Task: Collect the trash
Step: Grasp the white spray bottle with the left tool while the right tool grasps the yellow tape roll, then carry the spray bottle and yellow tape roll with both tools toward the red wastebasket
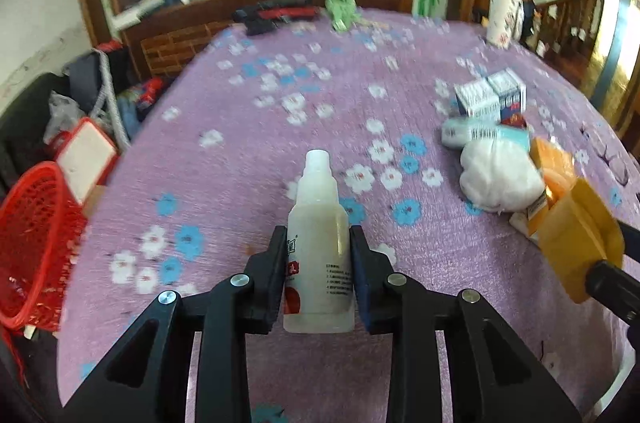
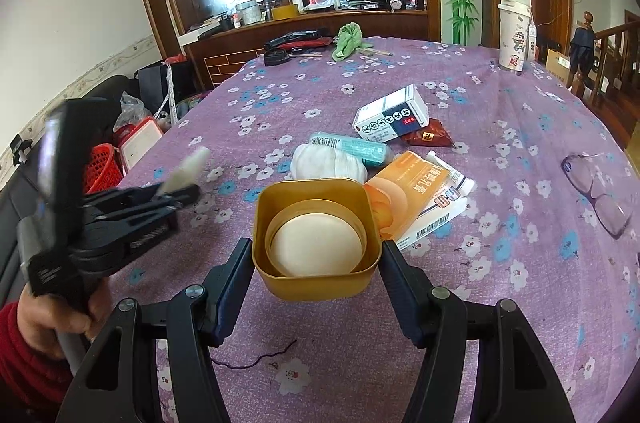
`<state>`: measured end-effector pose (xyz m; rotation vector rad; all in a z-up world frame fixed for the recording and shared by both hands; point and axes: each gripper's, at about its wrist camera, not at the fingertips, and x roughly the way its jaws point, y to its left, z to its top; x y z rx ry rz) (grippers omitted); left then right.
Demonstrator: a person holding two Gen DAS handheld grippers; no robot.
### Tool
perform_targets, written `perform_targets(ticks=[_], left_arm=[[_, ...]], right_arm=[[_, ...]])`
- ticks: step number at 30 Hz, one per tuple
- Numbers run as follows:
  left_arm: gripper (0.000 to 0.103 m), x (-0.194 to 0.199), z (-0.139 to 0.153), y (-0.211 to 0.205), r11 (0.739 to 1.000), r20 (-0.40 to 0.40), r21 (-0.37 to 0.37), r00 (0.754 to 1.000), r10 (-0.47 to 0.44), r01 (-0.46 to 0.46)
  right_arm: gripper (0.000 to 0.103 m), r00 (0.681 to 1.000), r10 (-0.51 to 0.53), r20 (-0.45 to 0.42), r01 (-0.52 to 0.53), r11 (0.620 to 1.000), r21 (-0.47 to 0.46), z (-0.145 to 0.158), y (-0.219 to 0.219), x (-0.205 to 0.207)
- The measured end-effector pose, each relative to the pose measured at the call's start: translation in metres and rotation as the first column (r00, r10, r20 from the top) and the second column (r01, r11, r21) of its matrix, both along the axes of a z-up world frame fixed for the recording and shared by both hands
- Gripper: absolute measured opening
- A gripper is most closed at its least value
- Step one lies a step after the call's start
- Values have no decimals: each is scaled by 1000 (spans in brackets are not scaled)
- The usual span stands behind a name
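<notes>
My left gripper [image 1: 319, 271] is shut on a small white plastic bottle [image 1: 319, 223], held above the purple flowered tablecloth [image 1: 280, 127]; it shows blurred in the right wrist view [image 2: 188, 175]. My right gripper [image 2: 316, 263] is shut on a square yellow tub [image 2: 316, 235], seen in the left wrist view [image 1: 580, 239] too. Beyond the tub lie a white wad [image 2: 328, 161], a teal tube [image 2: 352, 145], an orange box [image 2: 408, 191], a white medicine box [image 2: 392, 115] and a red packet [image 2: 428, 135].
A red mesh basket [image 1: 36, 243] stands on the floor left of the table, with a red-rimmed box [image 1: 86, 155] beside it. A white cup [image 2: 514, 39], a green cloth [image 2: 346, 41], black tools [image 2: 296, 39] and glasses [image 2: 600, 187] lie on the table.
</notes>
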<state>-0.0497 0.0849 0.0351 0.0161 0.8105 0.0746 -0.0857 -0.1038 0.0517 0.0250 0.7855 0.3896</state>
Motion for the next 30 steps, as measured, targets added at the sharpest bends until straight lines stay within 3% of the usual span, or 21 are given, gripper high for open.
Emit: perform_targets(ticks=[5, 8, 17, 30], left_arm=[[29, -24, 21, -3, 997, 118, 63, 992, 32, -40], [29, -32, 26, -4, 996, 149, 78, 988, 36, -48], [29, -50, 29, -7, 993, 188, 113, 982, 16, -37], [29, -65, 36, -4, 994, 216, 106, 976, 11, -35]], right_arm=[[68, 1000, -4, 3, 4, 1000, -4, 1, 4, 0], [68, 1000, -2, 8, 2, 1000, -9, 3, 7, 0], [68, 1000, -3, 29, 4, 999, -33, 11, 15, -6], [68, 999, 0, 51, 3, 998, -56, 22, 23, -15]])
